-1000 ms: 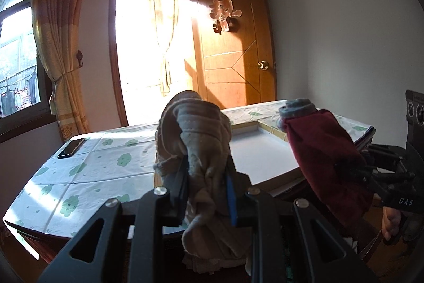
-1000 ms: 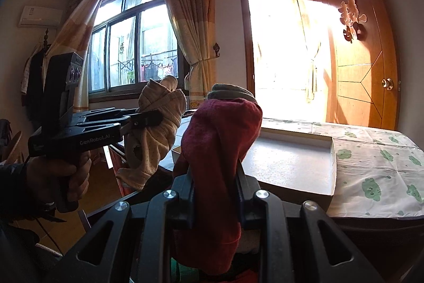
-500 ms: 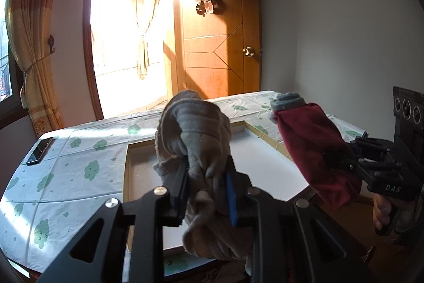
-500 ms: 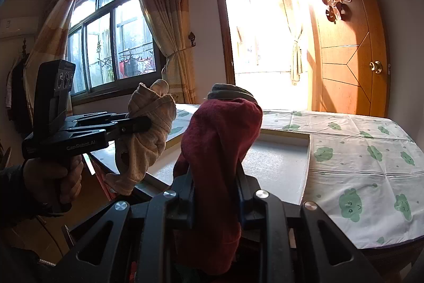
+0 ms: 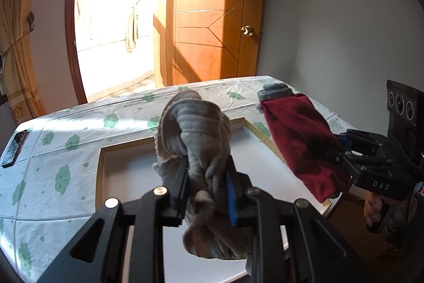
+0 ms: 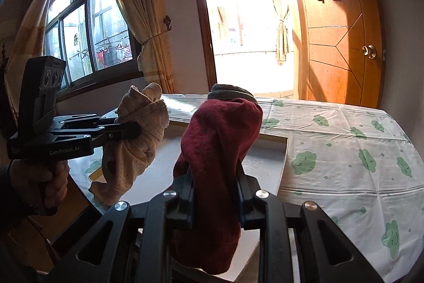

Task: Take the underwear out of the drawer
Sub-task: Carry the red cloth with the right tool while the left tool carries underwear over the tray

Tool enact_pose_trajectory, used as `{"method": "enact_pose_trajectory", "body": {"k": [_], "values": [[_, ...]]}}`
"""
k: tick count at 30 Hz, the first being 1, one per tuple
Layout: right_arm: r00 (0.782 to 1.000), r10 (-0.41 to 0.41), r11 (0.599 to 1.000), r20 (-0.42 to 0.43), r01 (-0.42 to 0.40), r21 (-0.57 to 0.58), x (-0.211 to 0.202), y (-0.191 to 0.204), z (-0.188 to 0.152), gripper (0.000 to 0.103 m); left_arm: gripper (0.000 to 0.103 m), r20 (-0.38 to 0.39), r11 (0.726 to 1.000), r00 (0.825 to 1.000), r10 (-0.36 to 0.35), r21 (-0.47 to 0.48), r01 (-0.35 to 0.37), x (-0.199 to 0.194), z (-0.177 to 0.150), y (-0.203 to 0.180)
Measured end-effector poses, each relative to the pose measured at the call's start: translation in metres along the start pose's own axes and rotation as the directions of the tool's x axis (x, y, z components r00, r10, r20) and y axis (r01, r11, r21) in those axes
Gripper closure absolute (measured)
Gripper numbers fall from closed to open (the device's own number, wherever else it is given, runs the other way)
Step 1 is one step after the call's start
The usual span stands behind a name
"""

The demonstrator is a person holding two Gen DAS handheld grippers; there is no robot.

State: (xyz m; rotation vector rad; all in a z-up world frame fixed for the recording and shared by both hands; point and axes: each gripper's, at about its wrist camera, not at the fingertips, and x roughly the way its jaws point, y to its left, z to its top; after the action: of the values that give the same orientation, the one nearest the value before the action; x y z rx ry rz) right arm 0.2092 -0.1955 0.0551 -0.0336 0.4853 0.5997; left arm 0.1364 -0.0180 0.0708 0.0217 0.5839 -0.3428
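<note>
My left gripper (image 5: 206, 174) is shut on a bunched beige underwear (image 5: 198, 129) and holds it in the air above the table; it also shows in the right wrist view (image 6: 137, 134). My right gripper (image 6: 214, 177) is shut on a dark red underwear (image 6: 220, 139) with a grey waistband, held up to the right of the beige one; it shows in the left wrist view (image 5: 294, 134). Below both lies a shallow white tray with a wooden rim (image 5: 99, 169), seen also in the right wrist view (image 6: 283, 158). No drawer shows.
The table carries a white cloth with green cloud prints (image 6: 344, 150). A black phone (image 5: 14, 147) lies at its far left corner. Behind stand a wooden door (image 5: 212, 25), a bright doorway and curtained windows (image 6: 87, 31).
Both grippers have moved forward and tilted down over the table, so the tray and cloth now fill more of the views. Both keep their hold on the underwear.
</note>
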Motion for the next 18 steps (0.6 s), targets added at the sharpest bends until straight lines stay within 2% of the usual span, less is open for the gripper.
{"method": "enact_pose_trajectory", "body": {"k": [13, 18], "values": [[0.994, -0.042, 0.999, -0.098, 0.045, 0.030, 0.052, -0.030, 0.029, 0.077, 0.081, -0.123, 0.997, 0.992, -0.041, -0.068, 0.033, 0.065, 0.033, 0.016], [0.986, -0.056, 0.998, -0.156, 0.062, 0.033, 0.074, -0.037, 0.034, 0.077, 0.081, -0.172, 0.996, 0.985, -0.031, -0.085, 0.016, 0.087, 0.035, 0.019]]}}
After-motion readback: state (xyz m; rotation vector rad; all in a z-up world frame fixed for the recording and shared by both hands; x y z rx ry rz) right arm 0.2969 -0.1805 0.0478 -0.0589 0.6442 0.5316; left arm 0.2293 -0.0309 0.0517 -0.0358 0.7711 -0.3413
